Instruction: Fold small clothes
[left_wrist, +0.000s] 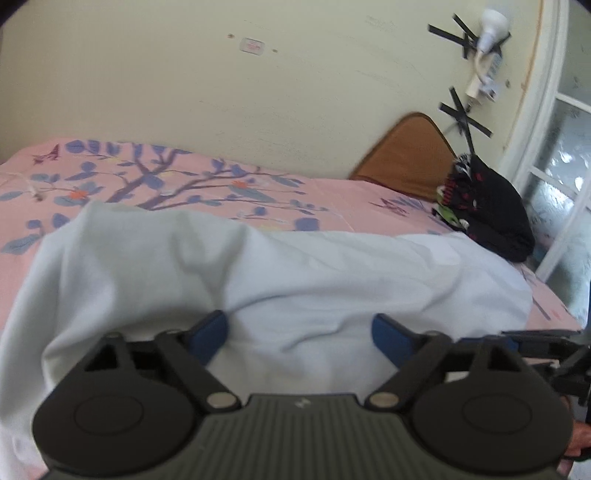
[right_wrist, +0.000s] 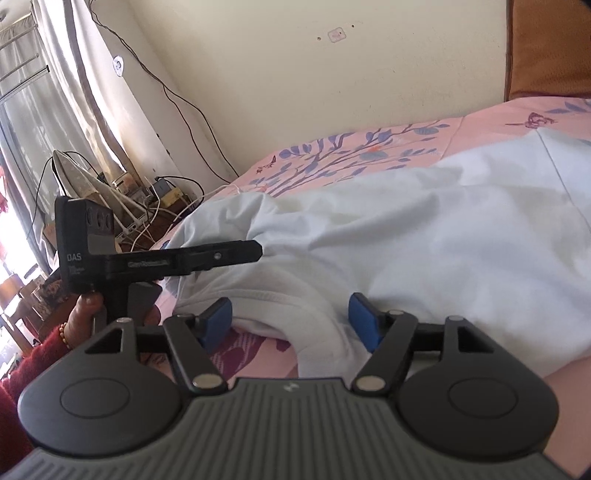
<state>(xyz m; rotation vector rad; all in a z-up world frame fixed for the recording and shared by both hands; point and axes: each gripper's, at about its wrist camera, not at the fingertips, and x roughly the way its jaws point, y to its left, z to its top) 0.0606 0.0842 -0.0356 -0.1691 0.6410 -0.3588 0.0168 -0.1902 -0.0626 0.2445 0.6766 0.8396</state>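
Pale blue garment (left_wrist: 280, 266) lay rumpled on the bed, directly ahead of and between both claws. Left gripper (left_wrist: 299, 332) had its jaws wide apart, blue pads (left_wrist: 208, 334) straddling a fold of the cloth, not clamped on anything visible. Right gripper (right_wrist: 291, 319) was also spread apart, pads on either side of the ribbed neckline edge (right_wrist: 266, 299); the fabric sat between them, no pinch.

View differences: the right wrist view showed the left gripper side-on (right_wrist: 192, 258), its tip touching the garment's bunched edge to the upper left of the right claw, with the person's hand (right_wrist: 88, 306) and a red sleeve (right_wrist: 22, 369) behind it. From that angle I couldn't tell the jaw gap; the left wrist view settled it. The left wrist view caught only a black sliver of the right gripper (left_wrist: 543, 339) at its far right.

Surface: pink bedsheet (left_wrist: 147, 177) with a blue branch-and-leaf print. Ahead-right of the left claw was a dark clothing pile (left_wrist: 487, 210), a brown headboard (left_wrist: 406, 155) behind it, then a glazed door (left_wrist: 561, 166). On the cream wall (left_wrist: 184, 81) a taped-up bulb (left_wrist: 489, 26). Left of the right claw: curtain (right_wrist: 74, 74), ironing board (right_wrist: 92, 184), tangle of cables (right_wrist: 162, 206).
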